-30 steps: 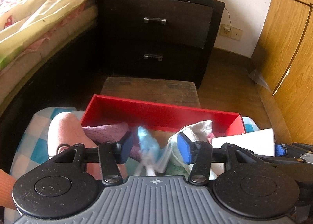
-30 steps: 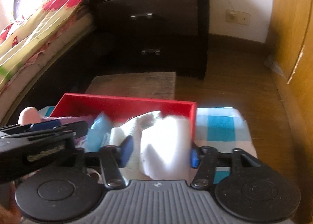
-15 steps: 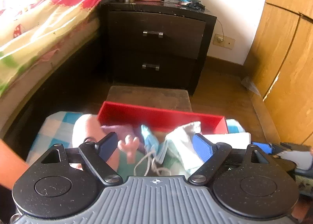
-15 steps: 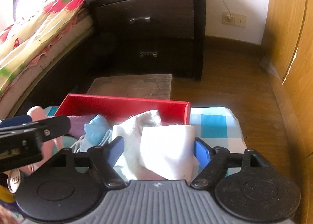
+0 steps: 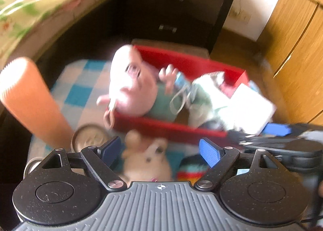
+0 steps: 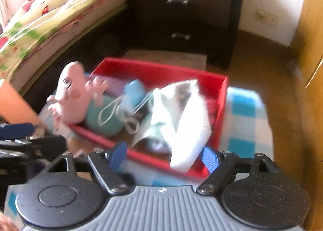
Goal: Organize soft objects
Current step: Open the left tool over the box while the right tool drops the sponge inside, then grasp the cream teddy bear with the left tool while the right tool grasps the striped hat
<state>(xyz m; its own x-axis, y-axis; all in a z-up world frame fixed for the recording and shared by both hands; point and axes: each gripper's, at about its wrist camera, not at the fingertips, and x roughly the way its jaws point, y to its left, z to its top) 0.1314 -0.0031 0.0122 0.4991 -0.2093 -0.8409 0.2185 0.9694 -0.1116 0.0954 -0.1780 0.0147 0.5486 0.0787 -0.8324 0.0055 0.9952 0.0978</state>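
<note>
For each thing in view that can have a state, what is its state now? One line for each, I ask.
left tool: open, nothing gripped, jaws just opened.
right tool: open, white cloth released, jaws just opened.
red box: open top, holding soft things.
pink plush toy: lying over the box's left wall.
white cloth: crumpled, draped over the box's near edge.
nightstand drawers: both shut.

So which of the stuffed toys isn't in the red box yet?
The cream plush toy, lying on the checked cloth just outside the red box; the pink plush toy already lies inside it.
</note>
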